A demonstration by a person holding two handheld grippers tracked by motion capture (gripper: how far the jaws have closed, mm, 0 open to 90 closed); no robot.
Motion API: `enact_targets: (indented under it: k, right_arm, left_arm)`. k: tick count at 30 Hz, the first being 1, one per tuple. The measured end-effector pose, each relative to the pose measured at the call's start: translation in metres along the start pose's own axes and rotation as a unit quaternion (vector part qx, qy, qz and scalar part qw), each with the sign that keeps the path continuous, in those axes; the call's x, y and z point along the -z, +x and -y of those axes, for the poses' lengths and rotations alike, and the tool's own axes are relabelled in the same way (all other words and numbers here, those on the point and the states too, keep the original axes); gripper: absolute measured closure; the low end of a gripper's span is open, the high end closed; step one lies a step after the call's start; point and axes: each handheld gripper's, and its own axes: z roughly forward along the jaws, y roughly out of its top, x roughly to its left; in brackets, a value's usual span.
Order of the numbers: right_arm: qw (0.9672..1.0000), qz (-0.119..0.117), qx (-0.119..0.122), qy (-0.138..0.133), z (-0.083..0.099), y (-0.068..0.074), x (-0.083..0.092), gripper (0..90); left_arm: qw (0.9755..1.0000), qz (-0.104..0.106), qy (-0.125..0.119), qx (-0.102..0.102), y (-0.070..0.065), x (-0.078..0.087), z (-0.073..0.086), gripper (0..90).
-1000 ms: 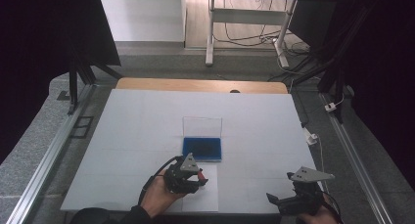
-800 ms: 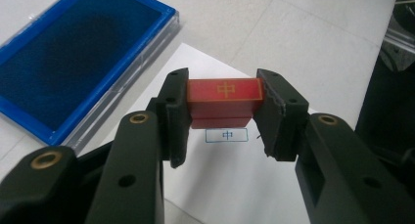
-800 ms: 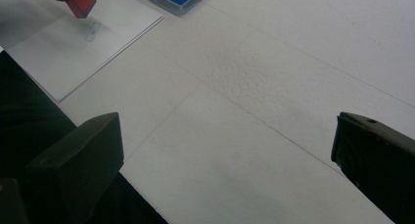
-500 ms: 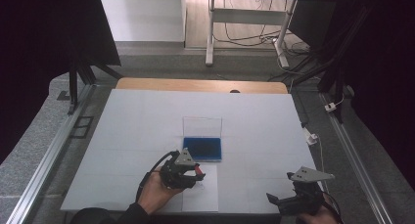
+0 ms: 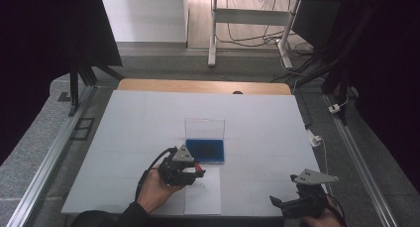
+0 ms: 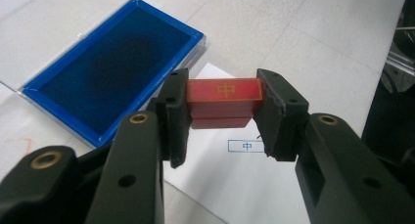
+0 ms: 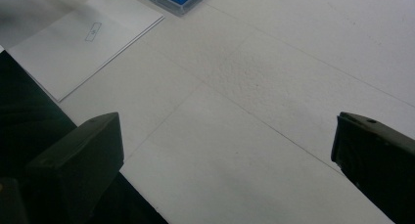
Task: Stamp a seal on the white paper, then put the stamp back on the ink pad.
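Note:
My left gripper is shut on a red stamp block with a gold character on its top face. It hovers over a white paper sheet that bears a small blue stamped mark. Just beyond lies the blue ink pad in its open clear case. In the high view the left gripper sits at the pad's near edge, above the sheet. My right gripper rests at the table's front right, open, with nothing between its jaws.
The ink pad's clear lid stands up behind the pad. The white table top stretches wide around it, with metal rails along both sides and a wooden strip at the far edge. A white cable clip lies at the right edge.
My left gripper has drifted slightly away from the person, toward the ink pad, still holding the red stamp. The right gripper has stayed put.

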Motion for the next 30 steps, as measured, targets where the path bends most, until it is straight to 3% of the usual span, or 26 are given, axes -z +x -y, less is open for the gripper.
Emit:
enact_targets:
  k: [30]
  right_arm:
    - [1.0000,0.002,0.000,0.002,0.000,0.000,-0.001,0.0]
  left_arm:
    - [0.9995,-0.008,-0.020,0.021,0.024,0.012,-0.011,58.4]
